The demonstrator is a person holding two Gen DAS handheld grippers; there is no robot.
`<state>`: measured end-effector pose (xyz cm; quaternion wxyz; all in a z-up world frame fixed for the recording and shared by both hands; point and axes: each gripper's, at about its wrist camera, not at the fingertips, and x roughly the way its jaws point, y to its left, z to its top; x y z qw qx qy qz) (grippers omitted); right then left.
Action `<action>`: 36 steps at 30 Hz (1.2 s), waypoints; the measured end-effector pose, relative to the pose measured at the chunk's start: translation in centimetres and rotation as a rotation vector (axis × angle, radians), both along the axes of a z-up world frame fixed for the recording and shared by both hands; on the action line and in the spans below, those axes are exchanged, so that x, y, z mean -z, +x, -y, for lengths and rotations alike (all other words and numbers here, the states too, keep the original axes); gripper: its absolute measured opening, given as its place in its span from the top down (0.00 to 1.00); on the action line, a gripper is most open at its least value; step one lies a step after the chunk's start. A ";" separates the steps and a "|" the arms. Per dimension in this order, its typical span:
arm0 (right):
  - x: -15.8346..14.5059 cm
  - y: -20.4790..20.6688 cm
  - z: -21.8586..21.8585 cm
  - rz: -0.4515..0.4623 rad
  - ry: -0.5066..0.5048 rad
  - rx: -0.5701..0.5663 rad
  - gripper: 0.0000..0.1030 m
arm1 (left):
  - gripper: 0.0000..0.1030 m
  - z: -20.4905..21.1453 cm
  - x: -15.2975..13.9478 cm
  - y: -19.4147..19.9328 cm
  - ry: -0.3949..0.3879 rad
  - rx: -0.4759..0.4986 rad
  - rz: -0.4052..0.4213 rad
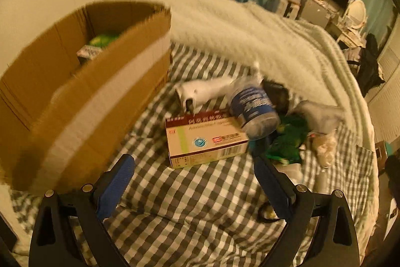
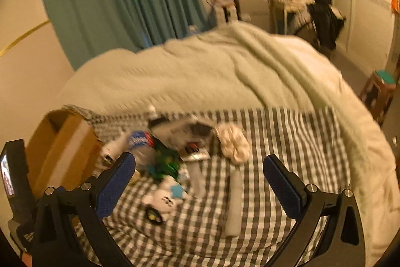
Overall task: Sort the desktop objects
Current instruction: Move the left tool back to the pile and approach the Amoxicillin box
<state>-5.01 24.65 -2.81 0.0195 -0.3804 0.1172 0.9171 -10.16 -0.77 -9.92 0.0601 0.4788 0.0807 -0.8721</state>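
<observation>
Cardboard box (image 1: 82, 91) is standing beside the pile to receive items; the medicine carton (image 1: 205, 139) is lying ahead of the left gripper (image 1: 195, 179), jaws spread, seemingly lining up. Right gripper (image 2: 200, 177) is hovering, released.

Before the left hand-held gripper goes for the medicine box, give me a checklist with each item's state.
1. Left hand-held gripper open and empty: ok.
2. Right hand-held gripper open and empty: ok.
3. Medicine box in front of the left fingers, near side unobstructed: ok.
4. Box free of other items: not ok, the blue-labelled bottle overlaps its far right corner.
5. Cardboard box open on top: ok.
6. Room left inside it: cannot tell.
</observation>
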 end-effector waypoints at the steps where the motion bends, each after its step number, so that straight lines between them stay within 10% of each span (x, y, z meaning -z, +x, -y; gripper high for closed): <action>1: 0.9 -0.5 -0.2 0.021 -0.003 0.007 0.01 | 0.04 0.2 0.7 -0.4 0.007 -0.012 0.015; 10: 8.6 -3.3 0.0 0.159 -0.006 0.014 0.01 | 0.04 -0.2 4.6 -3.2 0.097 -0.031 0.066; 25: 15.4 -4.3 -1.4 0.300 -0.030 0.015 0.06 | 0.00 -2.4 6.5 -4.7 -0.079 0.015 0.047; 36: 15.4 -3.6 -1.6 0.345 0.024 -0.019 0.59 | 0.00 0.4 5.2 -4.5 -0.073 0.140 0.015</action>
